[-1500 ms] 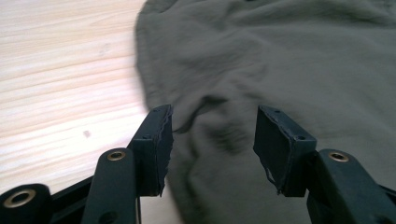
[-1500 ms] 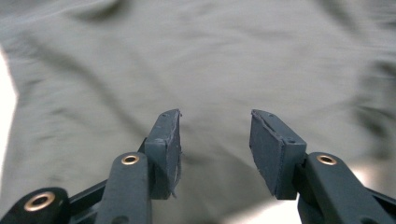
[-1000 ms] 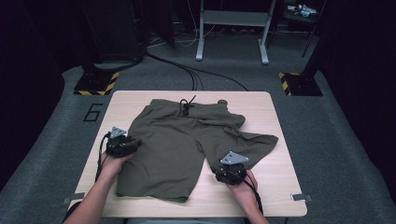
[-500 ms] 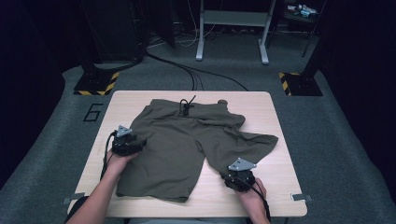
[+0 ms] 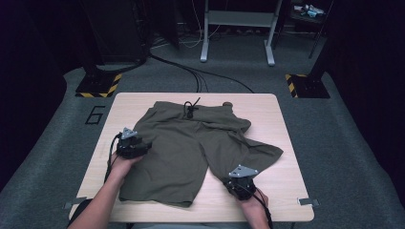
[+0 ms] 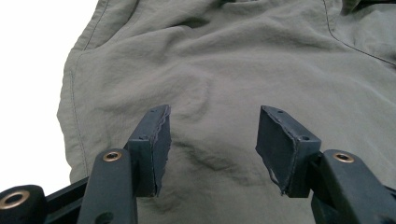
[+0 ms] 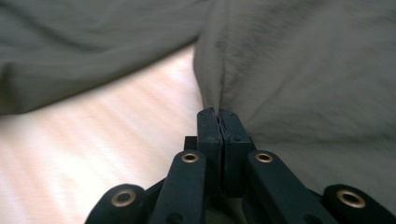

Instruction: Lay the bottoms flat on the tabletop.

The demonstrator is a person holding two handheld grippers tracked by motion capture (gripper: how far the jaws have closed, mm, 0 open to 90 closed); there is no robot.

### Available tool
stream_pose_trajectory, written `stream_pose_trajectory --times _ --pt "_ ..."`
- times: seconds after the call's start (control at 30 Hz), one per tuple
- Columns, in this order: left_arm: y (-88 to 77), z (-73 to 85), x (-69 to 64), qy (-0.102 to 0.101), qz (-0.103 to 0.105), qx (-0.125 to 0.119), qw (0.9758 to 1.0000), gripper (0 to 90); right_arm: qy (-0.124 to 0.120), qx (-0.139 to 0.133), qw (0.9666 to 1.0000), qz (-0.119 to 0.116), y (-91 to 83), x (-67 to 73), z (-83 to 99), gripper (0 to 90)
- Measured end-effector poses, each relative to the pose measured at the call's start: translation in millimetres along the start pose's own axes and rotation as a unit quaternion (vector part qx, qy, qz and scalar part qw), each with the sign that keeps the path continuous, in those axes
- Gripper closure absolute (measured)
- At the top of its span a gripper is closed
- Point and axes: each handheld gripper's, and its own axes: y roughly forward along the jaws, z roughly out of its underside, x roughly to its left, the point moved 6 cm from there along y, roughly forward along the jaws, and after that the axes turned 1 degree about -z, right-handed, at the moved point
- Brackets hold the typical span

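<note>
Olive shorts [image 5: 191,143] with a dark drawstring lie flat on a light wooden table [image 5: 286,191], waistband at the far side. My left gripper [image 5: 143,144] hovers over the left leg's outer part. Its jaws stand open above the wrinkled cloth [image 6: 224,60] with nothing between them [image 6: 212,126]. My right gripper [image 5: 239,179] sits at the near hem of the right leg. Its jaws have just been closing and are now shut [image 7: 218,114], with a fold of the shorts' edge [image 7: 303,70] pinched at their tips above bare table [image 7: 93,140].
Bare wood runs along the table's right side and near edge. Tape tabs [image 5: 305,201] mark the near corners. On the grey floor beyond are cables [image 5: 205,76], a metal stand [image 5: 236,28], two hazard-striped bases [image 5: 98,86] and a painted 6 [image 5: 95,114].
The right gripper has shifted a little toward the near edge, along the right leg's hem. The left gripper has barely moved. The shorts lie as before.
</note>
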Motion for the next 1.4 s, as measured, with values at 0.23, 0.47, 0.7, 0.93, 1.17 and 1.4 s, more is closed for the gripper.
stream_pose_trajectory --times 0.23,0.47,0.7,0.93,1.17,1.4 --pt "0.9 0.4 -3.0 0.007 0.003 0.0 1.0 44.2 -0.013 0.0 0.9994 -0.033 1.0 35.5 -1.5 88.0" --pt "1.2 0.6 -6.3 0.013 0.009 0.005 0.9999 44.1 -0.029 0.0 0.9981 -0.055 5.1 62.9 3.2 87.8" --pt "2.5 1.8 -11.0 0.028 0.018 0.012 0.9994 43.9 -0.056 -0.006 0.9959 -0.072 9.1 76.4 -0.6 75.9" --pt "9.1 8.8 -15.8 0.045 0.021 0.035 0.9982 43.8 -0.037 -0.056 0.9971 -0.036 -11.2 42.1 -22.7 64.0" --pt "12.9 19.4 -8.1 0.054 0.007 0.069 0.9961 44.0 -0.03 -0.074 0.9966 0.02 -13.4 -3.2 -36.0 61.7" --pt "8.3 22.6 -0.5 0.046 -0.008 0.071 0.9964 45.0 0.0 -0.072 0.9955 0.062 -5.8 -52.6 -45.3 60.0"
